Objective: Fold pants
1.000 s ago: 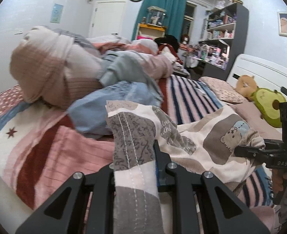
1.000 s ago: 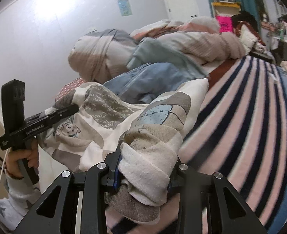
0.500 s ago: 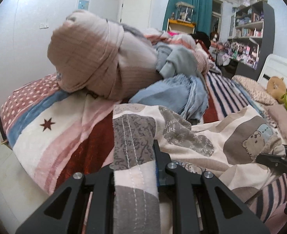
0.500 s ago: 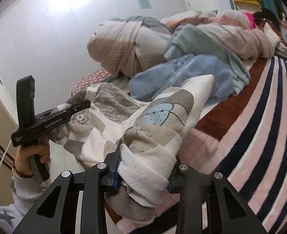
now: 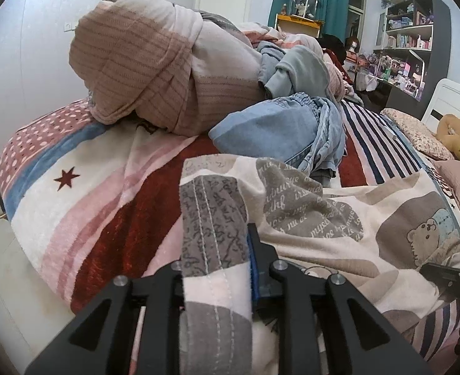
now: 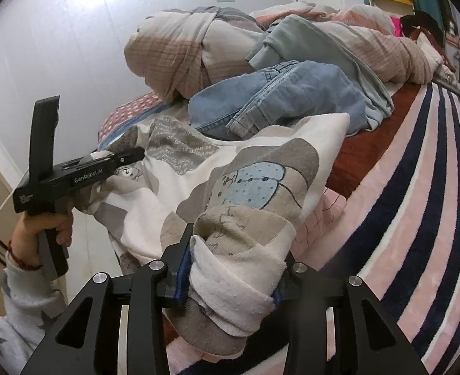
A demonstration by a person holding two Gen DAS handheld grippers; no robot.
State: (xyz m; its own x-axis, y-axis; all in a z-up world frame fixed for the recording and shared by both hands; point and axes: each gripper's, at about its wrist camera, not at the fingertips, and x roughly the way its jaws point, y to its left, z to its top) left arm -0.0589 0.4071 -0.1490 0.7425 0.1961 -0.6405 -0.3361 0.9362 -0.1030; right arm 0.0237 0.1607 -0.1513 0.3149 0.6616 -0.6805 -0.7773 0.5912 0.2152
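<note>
The pants [image 5: 323,218] are cream with grey patches and a bear print. They lie spread over the near edge of the bed [image 5: 105,218], stretched between both grippers. My left gripper [image 5: 216,265] is shut on one grey and cream edge of the pants. My right gripper [image 6: 233,268] is shut on a bunched cuff of the pants [image 6: 245,187]. The left gripper also shows at the left of the right wrist view [image 6: 136,154], and the right gripper at the right edge of the left wrist view [image 5: 442,272].
Blue jeans [image 5: 280,128] lie just beyond the pants. A big rolled pink and cream quilt [image 5: 155,72] and grey clothes [image 5: 298,68] are piled behind. The striped blanket [image 6: 417,203] runs to the right. Pillows and plush toys [image 5: 452,131] sit by the headboard.
Both grippers have moved back and to the left along the bed with the pants held. The pants now lie lower on the blanket. Both stay shut.
</note>
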